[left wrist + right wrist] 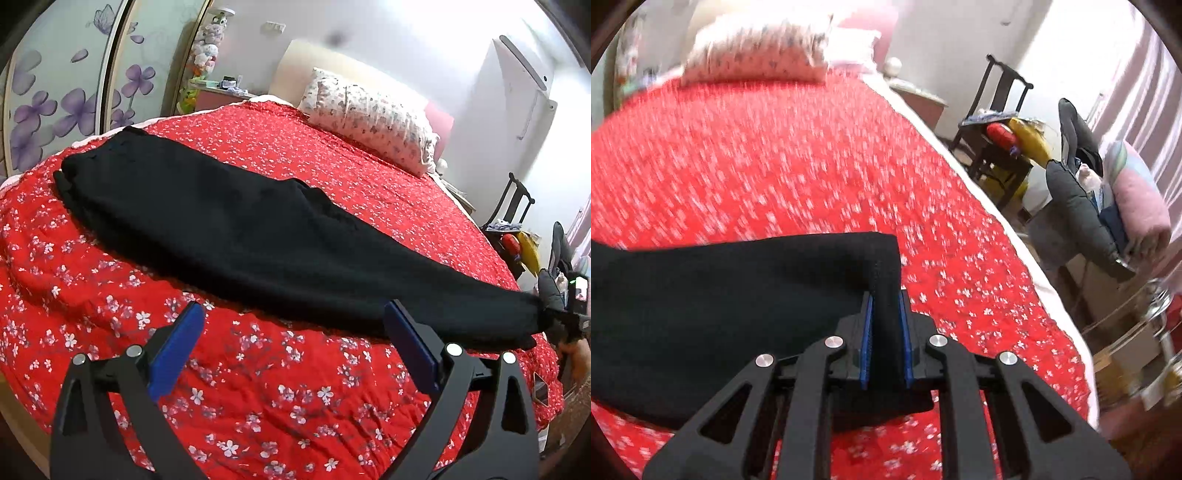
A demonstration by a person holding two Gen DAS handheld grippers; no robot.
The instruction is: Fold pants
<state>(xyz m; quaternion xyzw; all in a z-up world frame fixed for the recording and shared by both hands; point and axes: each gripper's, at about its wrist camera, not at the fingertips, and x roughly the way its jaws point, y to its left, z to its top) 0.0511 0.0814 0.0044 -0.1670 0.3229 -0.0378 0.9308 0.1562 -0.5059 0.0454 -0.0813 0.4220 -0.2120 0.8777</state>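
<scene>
Black pants [240,229] lie stretched out flat across a red flowered bedspread [258,387], waist end at the far left, leg end at the right. My left gripper [294,306] hovers open over the bedspread at the pants' near edge, its blue pads wide apart with nothing between them. At the right edge of the left wrist view, my right gripper [569,317] holds the leg end. In the right wrist view, the right gripper [885,295] is shut on the cuff of the pants [720,314], black cloth pinched between its blue pads and slightly lifted.
A flowered pillow [373,125] rests at the head of the bed. A wardrobe with purple flowers [55,103] stands beyond the bed's left side. Past the bed's right edge [1015,229] are a dark chair [997,122] with bags and a pile of clothes and bedding [1137,206].
</scene>
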